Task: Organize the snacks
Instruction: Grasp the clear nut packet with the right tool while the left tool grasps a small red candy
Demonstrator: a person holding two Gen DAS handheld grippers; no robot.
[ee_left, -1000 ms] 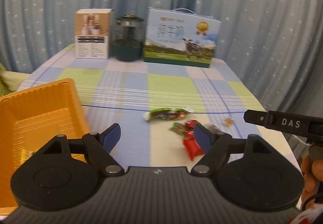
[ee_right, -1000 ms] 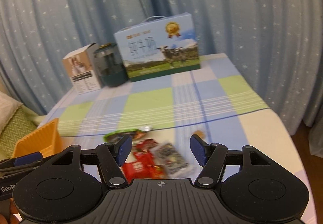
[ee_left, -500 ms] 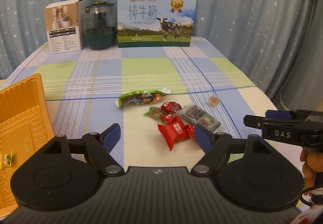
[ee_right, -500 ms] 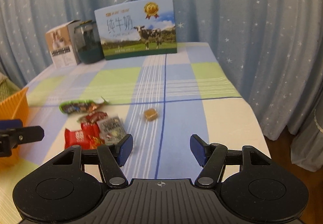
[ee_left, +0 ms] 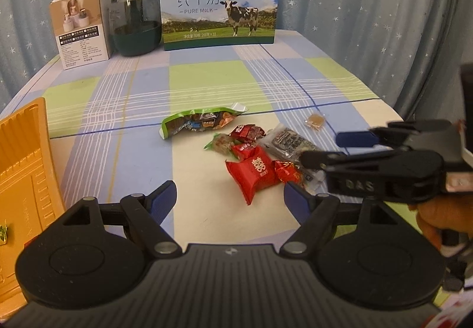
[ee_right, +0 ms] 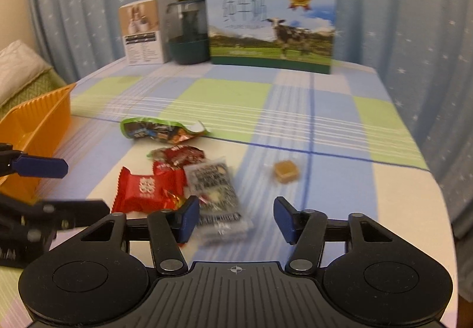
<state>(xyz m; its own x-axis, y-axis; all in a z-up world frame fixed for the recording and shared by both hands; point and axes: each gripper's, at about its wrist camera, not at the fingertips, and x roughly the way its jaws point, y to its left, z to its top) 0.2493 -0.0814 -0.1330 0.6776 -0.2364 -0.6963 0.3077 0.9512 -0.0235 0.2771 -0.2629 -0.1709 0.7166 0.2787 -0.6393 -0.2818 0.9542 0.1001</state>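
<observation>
A pile of snacks lies mid-table: a green packet (ee_left: pixel 198 122) (ee_right: pixel 156 129), a large red packet (ee_left: pixel 254 172) (ee_right: pixel 142 192), small red candies (ee_left: pixel 246 132), a grey-black packet (ee_left: pixel 291 143) (ee_right: pixel 214 184) and a lone caramel candy (ee_left: pixel 315 121) (ee_right: pixel 285 171). My left gripper (ee_left: pixel 229 199) is open and empty, just short of the red packet. My right gripper (ee_right: pixel 235 218) is open and empty over the grey-black packet; it also shows in the left wrist view (ee_left: pixel 334 147). An orange tray (ee_left: pixel 20 180) (ee_right: pixel 35 132) stands at the left with a small candy inside (ee_left: pixel 2 234).
A milk carton box (ee_left: pixel 218 5), a dark jar (ee_left: pixel 136 23) and a small white box (ee_left: pixel 81 26) stand along the far edge. Blue starred curtains hang behind. The table's right edge drops off near the caramel candy.
Both grippers have swung toward the snack pile. The right gripper moved left and now hovers over the grey-black packet. Both stay open.
</observation>
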